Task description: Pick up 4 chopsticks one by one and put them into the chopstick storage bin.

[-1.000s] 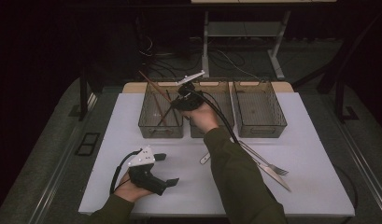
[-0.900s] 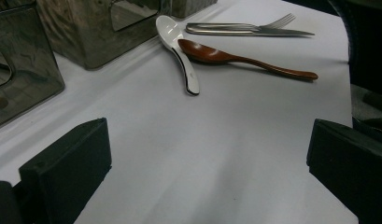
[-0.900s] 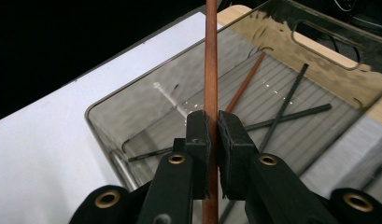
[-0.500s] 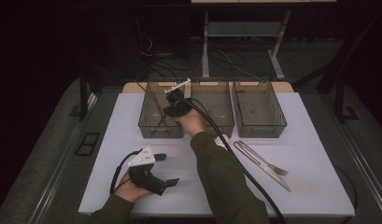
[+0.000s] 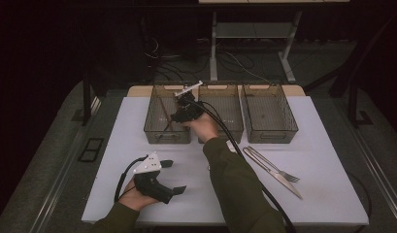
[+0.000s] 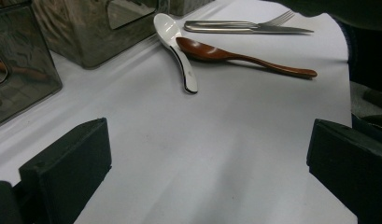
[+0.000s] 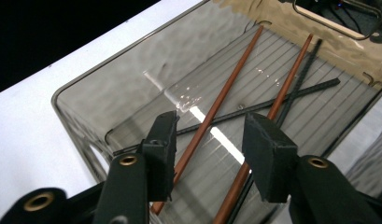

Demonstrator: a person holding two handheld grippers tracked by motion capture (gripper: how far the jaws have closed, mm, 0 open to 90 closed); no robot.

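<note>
Seen from the high view: three smoky translucent plastic bins in a row at the far edge of the white table (image 5: 138, 145), with a steel knife and fork (image 5: 276, 170) lying near the right edge. Revealed by the left gripper view but hidden behind the sleeve from above: a white glossy ceramic spoon (image 6: 178, 46) lying touching a brown wooden spoon (image 6: 244, 58) on the tabletop, just in front of the bins. Revealed by the right gripper view: the contents of the left bin (image 7: 86, 88).

Right gripper (image 7: 209, 140) held over the left bin (image 5: 167, 114), forearm stretched forward from the bottom of the high view, hand tipped downward; jaws spread apart, nothing between them. Left gripper (image 5: 169, 175) resting low on the near left of the table, gripped in the left hand, jaws pointing right and spread wide, empty.

Inside the left bin: two reddish-brown wooden chopsticks (image 7: 216, 105) and two thin black chopsticks (image 7: 291, 93), crossing one another on the ribbed floor, directly beneath the right gripper's jaws. Middle bin (image 5: 225, 114) and right bin (image 5: 270, 114): contents impossible to tell.
</note>
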